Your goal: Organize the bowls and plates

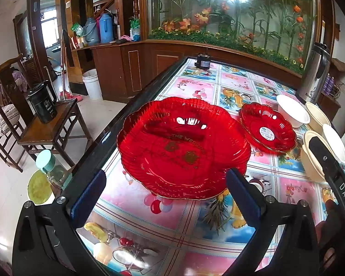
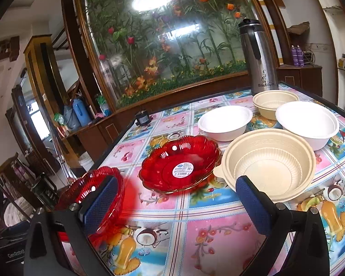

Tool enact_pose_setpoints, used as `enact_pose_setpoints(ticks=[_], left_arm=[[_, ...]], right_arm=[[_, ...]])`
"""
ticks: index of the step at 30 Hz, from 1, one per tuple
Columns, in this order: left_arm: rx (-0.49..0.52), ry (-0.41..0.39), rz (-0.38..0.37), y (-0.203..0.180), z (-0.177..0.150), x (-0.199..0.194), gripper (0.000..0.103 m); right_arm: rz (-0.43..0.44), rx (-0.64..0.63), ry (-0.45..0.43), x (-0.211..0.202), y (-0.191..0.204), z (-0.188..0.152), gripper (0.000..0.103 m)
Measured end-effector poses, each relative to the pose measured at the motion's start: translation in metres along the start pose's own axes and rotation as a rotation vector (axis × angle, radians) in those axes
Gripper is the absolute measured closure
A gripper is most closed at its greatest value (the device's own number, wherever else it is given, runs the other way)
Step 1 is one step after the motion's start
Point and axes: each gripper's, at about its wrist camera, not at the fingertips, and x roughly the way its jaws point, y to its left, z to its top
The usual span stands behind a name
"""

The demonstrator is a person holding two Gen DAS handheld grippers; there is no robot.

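A large red plate lies on the patterned table just ahead of my open, empty left gripper. A smaller red plate with a white sticker lies to its right; in the right wrist view it sits ahead of my open, empty right gripper. The large red plate shows behind the right gripper's left finger. Two cream bowls and two white bowls stand upright at the right. The right gripper's finger shows at the left view's right edge.
A steel thermos stands at the table's far right corner. A small black device sits at the far edge. A wooden stool with a black kettle stands left of the table. A glass flower cabinet lies behind.
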Motion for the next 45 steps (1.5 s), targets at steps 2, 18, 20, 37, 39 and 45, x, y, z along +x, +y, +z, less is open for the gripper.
enact_pose_setpoints(ticks=[2, 18, 20, 37, 39, 45], left_arm=[[-0.005, 0.002, 0.0, 0.003, 0.0, 0.002, 0.0], [-0.105, 0.011, 0.053, 0.065, 0.016, 0.024, 0.0], [-0.117, 0.029, 0.042, 0.068, 0.019, 0.031, 0.0], [-0.13, 0.202, -0.036, 0.056, 0.018, 0.084, 0.0], [-0.132, 0.207, -0.05, 0.055, 0.016, 0.086, 0.005], [-0.151, 0.254, -0.113, 0.052, 0.013, 0.098, 0.073]], right_arm=[[0.001, -0.011, 0.007, 0.002, 0.003, -0.002, 0.0], [0.14, -0.029, 0.093, 0.023, 0.053, -0.006, 0.0], [0.13, -0.043, 0.115, 0.031, 0.062, -0.007, 0.0], [0.094, 0.021, 0.453, 0.114, 0.07, -0.032, 0.045], [0.1, 0.043, 0.48, 0.119, 0.067, -0.034, 0.054], [0.128, 0.065, 0.476, 0.121, 0.065, -0.035, 0.067]])
